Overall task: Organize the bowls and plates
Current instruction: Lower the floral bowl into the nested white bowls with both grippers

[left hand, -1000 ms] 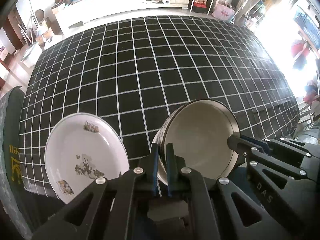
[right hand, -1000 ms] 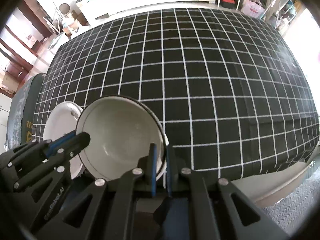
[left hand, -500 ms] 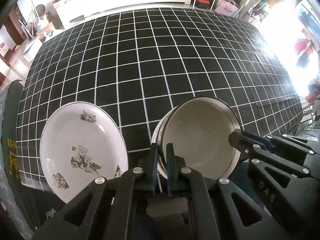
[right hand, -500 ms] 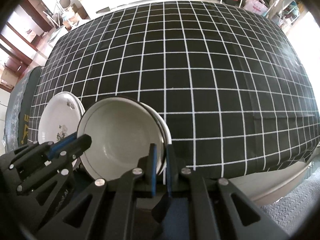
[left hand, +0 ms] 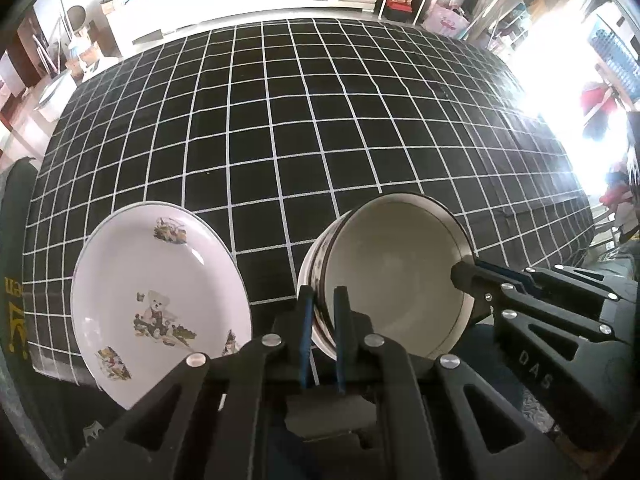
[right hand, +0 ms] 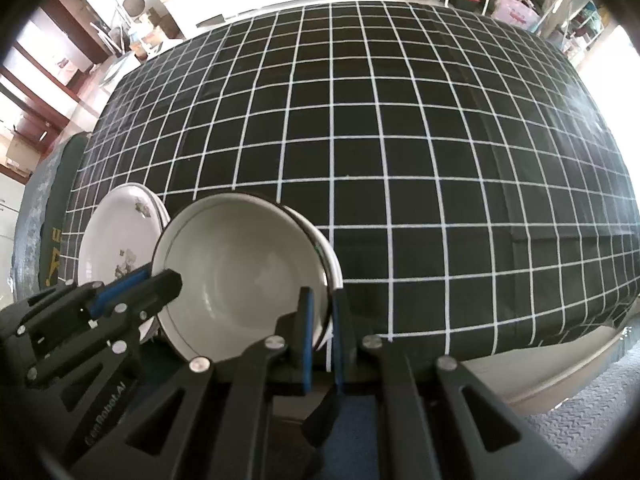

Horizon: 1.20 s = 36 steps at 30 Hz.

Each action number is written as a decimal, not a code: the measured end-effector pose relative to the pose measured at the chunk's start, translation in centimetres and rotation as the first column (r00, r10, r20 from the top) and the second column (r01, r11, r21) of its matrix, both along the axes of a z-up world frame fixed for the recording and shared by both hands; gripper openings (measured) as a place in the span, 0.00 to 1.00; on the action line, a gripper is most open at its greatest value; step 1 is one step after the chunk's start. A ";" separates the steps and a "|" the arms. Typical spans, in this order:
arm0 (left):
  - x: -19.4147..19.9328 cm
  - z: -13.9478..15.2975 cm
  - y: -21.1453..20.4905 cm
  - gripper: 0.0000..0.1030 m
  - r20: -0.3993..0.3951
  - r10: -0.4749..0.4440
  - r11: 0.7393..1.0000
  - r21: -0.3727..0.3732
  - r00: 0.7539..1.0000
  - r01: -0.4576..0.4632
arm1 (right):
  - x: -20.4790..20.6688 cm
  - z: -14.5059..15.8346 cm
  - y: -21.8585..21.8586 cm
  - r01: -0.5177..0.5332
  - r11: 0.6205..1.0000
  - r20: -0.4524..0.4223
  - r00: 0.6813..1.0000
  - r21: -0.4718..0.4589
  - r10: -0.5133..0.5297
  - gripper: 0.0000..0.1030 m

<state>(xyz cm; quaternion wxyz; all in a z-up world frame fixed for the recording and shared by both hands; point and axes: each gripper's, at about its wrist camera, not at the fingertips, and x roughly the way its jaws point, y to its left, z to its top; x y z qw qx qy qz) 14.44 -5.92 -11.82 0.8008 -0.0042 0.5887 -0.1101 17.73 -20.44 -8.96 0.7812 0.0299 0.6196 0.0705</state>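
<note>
A stack of cream bowls (left hand: 396,276) with dark rims is held at the near edge of the table, also seen in the right wrist view (right hand: 240,268). My left gripper (left hand: 322,300) is shut on the stack's left rim. My right gripper (right hand: 322,300) is shut on its right rim and also shows in the left wrist view (left hand: 466,272). A white plate with bear pictures (left hand: 156,300) lies to the left of the bowls; in the right wrist view it (right hand: 116,236) looks like a stack of plates.
The table wears a black cloth with a white grid (left hand: 300,120). Its near edge (right hand: 540,344) runs just under the bowls. A dark green chair or cushion (right hand: 52,200) stands at the table's left end. Shelves and clutter stand beyond the far edge.
Both grippers and the bowl stack have pulled back toward the near edge of the table, so more of the cloth and the plate shows. Both stay shut on the rims.
</note>
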 end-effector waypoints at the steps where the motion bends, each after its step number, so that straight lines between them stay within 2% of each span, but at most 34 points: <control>1: -0.1 0.1 0.1 0.10 0.003 0.001 1.000 -0.004 1.000 -0.001 | -0.1 0.2 -0.1 0.000 1.000 0.007 1.000 -0.003 0.000 0.12; 4: -0.3 0.3 0.6 0.21 0.020 -0.018 1.000 -0.018 1.000 0.019 | -0.2 0.8 -0.5 0.006 1.000 0.027 1.000 0.006 -0.006 0.12; 6: -0.4 0.3 0.9 0.22 0.024 -0.024 0.999 -0.031 0.999 0.025 | -0.3 1.1 -1.1 0.021 1.000 0.029 0.999 0.017 -0.021 0.12; 8: -0.5 0.3 1.5 0.30 0.025 -0.026 0.998 -0.054 0.999 0.028 | -0.4 1.1 -1.6 0.038 0.998 0.025 0.999 0.046 -0.039 0.15; 10: -0.5 0.0 2.1 0.38 0.018 -0.018 0.997 -0.074 1.000 0.020 | -0.5 1.0 -2.2 0.062 0.994 0.011 0.998 0.090 -0.063 0.25; 13: -0.2 -0.6 3.1 0.39 0.000 -0.003 0.993 -0.121 1.000 0.003 | -0.6 0.6 -2.7 0.097 0.984 -0.008 0.995 0.151 -0.097 0.37; 16: 0.1 -1.4 3.4 0.45 -0.026 -0.021 0.985 -0.172 0.999 0.016 | -0.5 -0.1 -3.1 0.131 0.973 -0.036 0.991 0.192 -0.127 0.45; 23: 1.2 -3.4 3.1 0.45 -0.075 -0.043 0.978 -0.207 0.996 0.027 | 0.1 -1.6 -2.1 0.136 0.964 -0.082 0.989 0.228 -0.120 0.50; 30: 1.1 -5.2 2.5 0.45 -0.104 -0.067 0.976 -0.213 0.992 0.044 | 0.5 -2.5 -2.4 0.147 0.957 -0.098 0.987 0.251 -0.126 0.57; 36: 1.0 -6.0 2.2 0.45 -0.119 -0.071 0.977 -0.210 0.990 0.045 | 0.8 -3.4 -3.1 0.157 0.954 -0.122 0.984 0.256 -0.129 0.59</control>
